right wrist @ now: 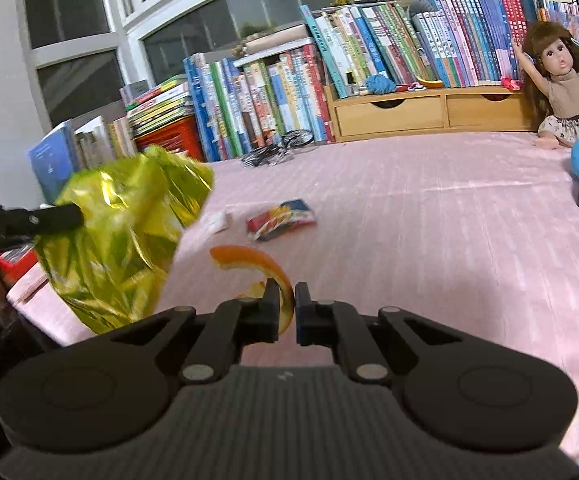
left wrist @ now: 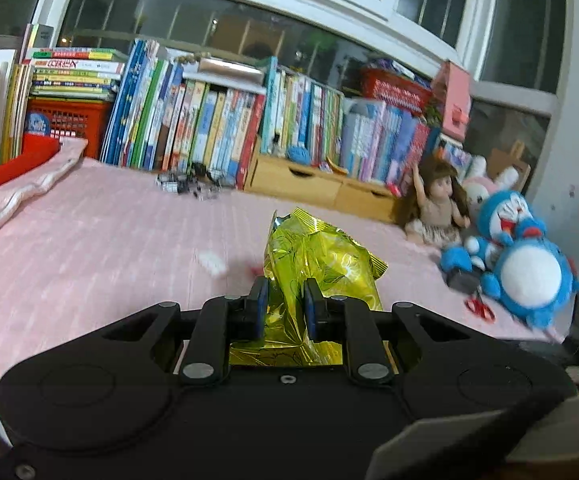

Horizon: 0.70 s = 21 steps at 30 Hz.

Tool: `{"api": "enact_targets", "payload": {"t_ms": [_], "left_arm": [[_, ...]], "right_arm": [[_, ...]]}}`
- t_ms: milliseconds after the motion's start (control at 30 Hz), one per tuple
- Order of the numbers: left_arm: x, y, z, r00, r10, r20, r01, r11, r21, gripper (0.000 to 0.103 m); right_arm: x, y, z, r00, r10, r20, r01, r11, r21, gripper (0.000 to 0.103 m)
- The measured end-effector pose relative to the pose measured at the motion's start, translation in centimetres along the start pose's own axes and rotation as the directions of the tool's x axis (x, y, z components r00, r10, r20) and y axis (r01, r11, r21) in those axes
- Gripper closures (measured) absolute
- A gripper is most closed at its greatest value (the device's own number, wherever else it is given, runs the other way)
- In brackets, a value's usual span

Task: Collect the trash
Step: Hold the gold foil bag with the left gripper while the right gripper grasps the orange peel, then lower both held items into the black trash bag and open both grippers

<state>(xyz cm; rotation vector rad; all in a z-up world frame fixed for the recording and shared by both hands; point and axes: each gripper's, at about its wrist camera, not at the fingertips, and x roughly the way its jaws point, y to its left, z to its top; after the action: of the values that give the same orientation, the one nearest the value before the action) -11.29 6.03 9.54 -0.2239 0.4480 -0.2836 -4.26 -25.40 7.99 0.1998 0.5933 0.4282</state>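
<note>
Pink striped bedding (right wrist: 429, 208) fills the lower half of both views, backed by a long row of children's books (right wrist: 281, 92) under a dark window, with a doll (right wrist: 565, 80) at the right edge of the right wrist view and a blue plush toy (left wrist: 529, 264) at the right of the left wrist view.

Both grippers are already loaded. The left gripper (left wrist: 285, 292) is clamped on a crumpled yellow-green foil bag (left wrist: 313, 264), which rises between its pads at frame centre; in the right wrist view the same bag hangs at the left edge, clear of the bedding. The right gripper (right wrist: 286, 300) is pinched tight on a curl of orange peel (right wrist: 257, 260), whose strip arcs up and to the left from the jaws, its long axis running along that curve rather than straight ahead.

Two pieces of trash remain on the bed. A red, blue and orange snack wrapper (right wrist: 281, 220) lies flat at middle frame in the right wrist view, above and almost directly ahead of the right gripper, its long axis running left to right across the frame, slightly tilted up to the right. Just beside it on the left sits a small white scrap (right wrist: 217, 222). In the left wrist view that scrap shows only as a blurred white smear left of the bag.

By my reading the right gripper is the nearer one to the wrapper, which lies crosswise to its pointing line, but neither gripper is free, so both likely need emptying before another pick. No bin is in view.
</note>
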Motion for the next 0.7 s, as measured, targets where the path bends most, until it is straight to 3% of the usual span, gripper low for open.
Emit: {"api": "enact_targets", "payload": {"t_ms": [433,700], "left_arm": [[-5.2,-1.1,-6.4,0.990,0.019,-0.140,-0.013,0.999,0.045,0.085],[-6.1,-2.0,-10.1,0.967,0.019,-0.255,-0.001,0.997,0.072,0.085]], "right_arm": [[-4.5,2.9,-5.5,0.997,0.000,-0.073,-0.004,0.999,-0.050,0.092],[-5.4,4.0,-9.0,0.988,0.008,-0.154,-0.016,0.999,-0.047,0.092]]}}
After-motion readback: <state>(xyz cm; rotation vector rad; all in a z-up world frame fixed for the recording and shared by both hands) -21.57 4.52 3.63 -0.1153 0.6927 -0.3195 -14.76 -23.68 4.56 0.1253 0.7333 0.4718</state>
